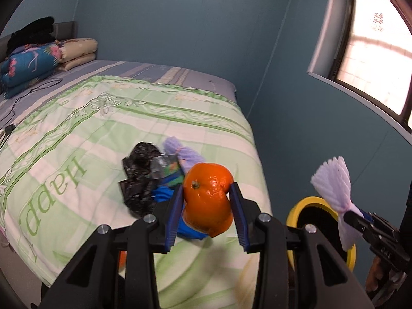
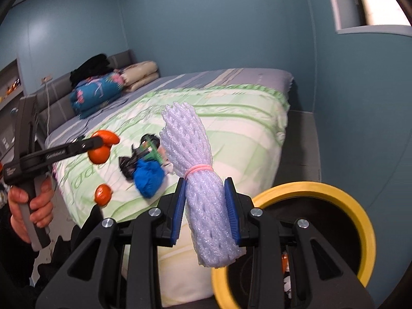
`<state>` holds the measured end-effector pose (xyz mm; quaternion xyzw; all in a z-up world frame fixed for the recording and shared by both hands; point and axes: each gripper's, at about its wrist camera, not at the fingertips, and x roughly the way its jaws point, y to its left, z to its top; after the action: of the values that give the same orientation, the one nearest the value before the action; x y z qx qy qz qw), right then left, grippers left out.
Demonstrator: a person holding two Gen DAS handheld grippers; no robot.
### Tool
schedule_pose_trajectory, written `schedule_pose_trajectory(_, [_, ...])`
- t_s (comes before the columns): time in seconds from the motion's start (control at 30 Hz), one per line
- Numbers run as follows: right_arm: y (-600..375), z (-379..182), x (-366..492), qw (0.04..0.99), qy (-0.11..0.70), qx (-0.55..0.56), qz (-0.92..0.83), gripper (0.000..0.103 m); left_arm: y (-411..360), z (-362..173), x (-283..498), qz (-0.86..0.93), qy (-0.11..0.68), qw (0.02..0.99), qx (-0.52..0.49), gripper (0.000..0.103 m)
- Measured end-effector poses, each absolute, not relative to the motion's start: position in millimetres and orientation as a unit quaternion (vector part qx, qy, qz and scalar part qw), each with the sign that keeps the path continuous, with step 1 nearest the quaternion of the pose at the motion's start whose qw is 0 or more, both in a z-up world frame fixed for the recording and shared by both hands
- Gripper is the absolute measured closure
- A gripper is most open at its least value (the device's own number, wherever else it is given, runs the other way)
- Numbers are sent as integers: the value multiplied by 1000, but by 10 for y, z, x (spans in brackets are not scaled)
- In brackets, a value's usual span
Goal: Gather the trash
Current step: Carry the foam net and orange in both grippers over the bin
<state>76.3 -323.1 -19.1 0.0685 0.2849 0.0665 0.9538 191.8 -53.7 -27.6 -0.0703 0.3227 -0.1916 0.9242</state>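
My left gripper (image 1: 207, 193) is shut on an orange peel (image 1: 208, 200), held above the bed's near corner. My right gripper (image 2: 206, 195) is shut on a lilac foam fruit net (image 2: 203, 206), just left of a yellow-rimmed bin (image 2: 309, 186) with a dark inside. Trash lies on the green quilt (image 1: 103, 128): a black plastic bag (image 1: 140, 177), a second lilac net (image 1: 182, 152), a foil wrapper (image 1: 167, 167) and a crumpled blue bag (image 2: 149, 177). Another orange peel (image 2: 103, 194) rests near the quilt's edge. The bin (image 1: 309, 200) stands at the bed's corner.
Folded quilts (image 1: 31, 61) and a black garment are stacked at the headboard. A black cable (image 1: 10, 126) trails across the sheet. Blue walls and a window (image 1: 373, 51) close the right side, with a strip of grey floor (image 2: 298, 141) between bed and wall. A hand (image 2: 33, 206) grips the left tool's handle.
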Motion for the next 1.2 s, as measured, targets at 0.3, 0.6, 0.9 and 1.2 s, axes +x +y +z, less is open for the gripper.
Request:
schedule_pose_trajectory(0.3, [-3540,-149,587,963,261,68,12,75,-1087,-107,1772,-244,312,917,-39,68])
schedule_pose_trajectory(0.6, [-3887,-164,469,963,254,84,-31,74,-1687,-13,1614,-297,302,906,-6,68])
schedule_pose_trajectory(0.9, [-4146,-207,386,960,254,103,-62,74,-2137,-43,1529,-334,309,891,8,68])
schedule_pose_trajectory(1.2, [-4267,-306,381,953,268,111,-85,74,-2433,-200,1483,-353,321,878,33,68])
